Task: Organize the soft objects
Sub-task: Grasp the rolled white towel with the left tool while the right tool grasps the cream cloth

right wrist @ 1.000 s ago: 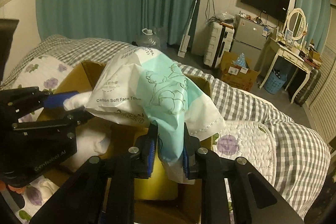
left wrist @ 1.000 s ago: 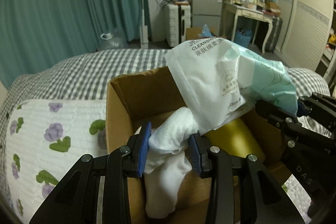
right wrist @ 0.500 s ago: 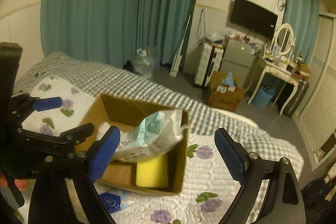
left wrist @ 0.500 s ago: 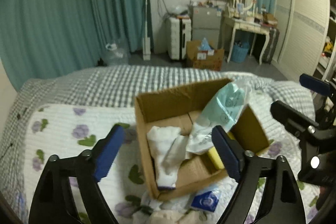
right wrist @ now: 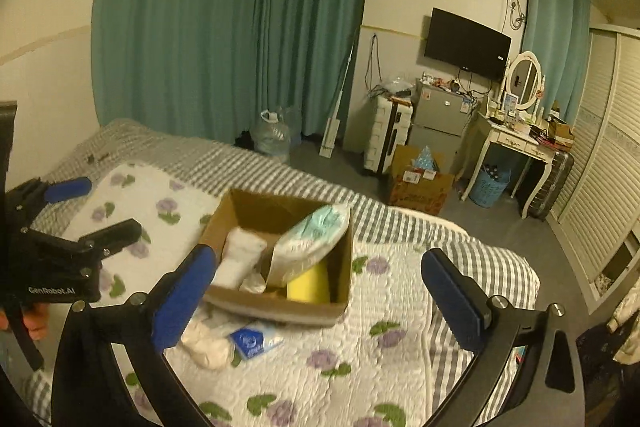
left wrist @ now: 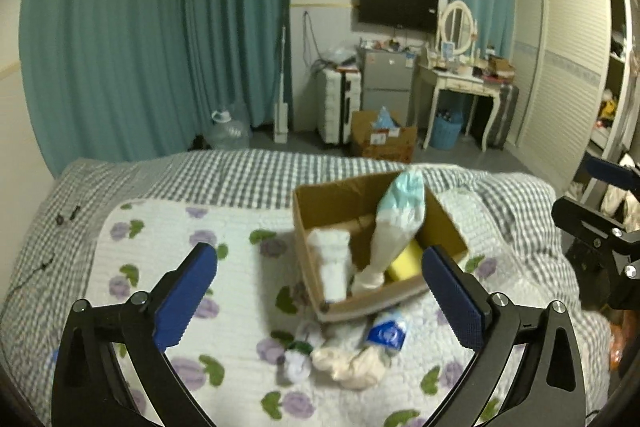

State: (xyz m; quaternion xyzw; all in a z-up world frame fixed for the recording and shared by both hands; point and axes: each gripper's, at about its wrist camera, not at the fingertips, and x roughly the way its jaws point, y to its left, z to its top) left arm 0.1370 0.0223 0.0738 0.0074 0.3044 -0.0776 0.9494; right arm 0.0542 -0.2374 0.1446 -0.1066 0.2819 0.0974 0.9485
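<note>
A cardboard box (left wrist: 320, 199) (right wrist: 280, 303) sits on the bed. Inside lean a white cloth roll (left wrist: 332, 263) (right wrist: 240, 259), a white-and-teal tissue pack (left wrist: 396, 223) (right wrist: 312, 243) and a yellow sponge (left wrist: 404, 265) (right wrist: 308, 287). In front of the box lie a cream cloth (left wrist: 352, 363) (right wrist: 208, 343) and a small blue-and-white packet (left wrist: 386, 333) (right wrist: 254, 339). My left gripper (left wrist: 320, 303) is open and empty, held back above the bed. My right gripper (right wrist: 320, 303) is open and empty, also held back from the box.
The bed has a white flowered quilt (left wrist: 168, 259) over a grey checked cover (left wrist: 240, 171). Beyond it stand teal curtains (left wrist: 160, 27), a water jug (left wrist: 226, 131), a fridge, a dressing table (left wrist: 460, 83) and a floor box (left wrist: 380, 143).
Both grippers opened and let go of the white cloth and the tissue pack, which now rest in the box. Both grippers pulled back and up, away from the box.
</note>
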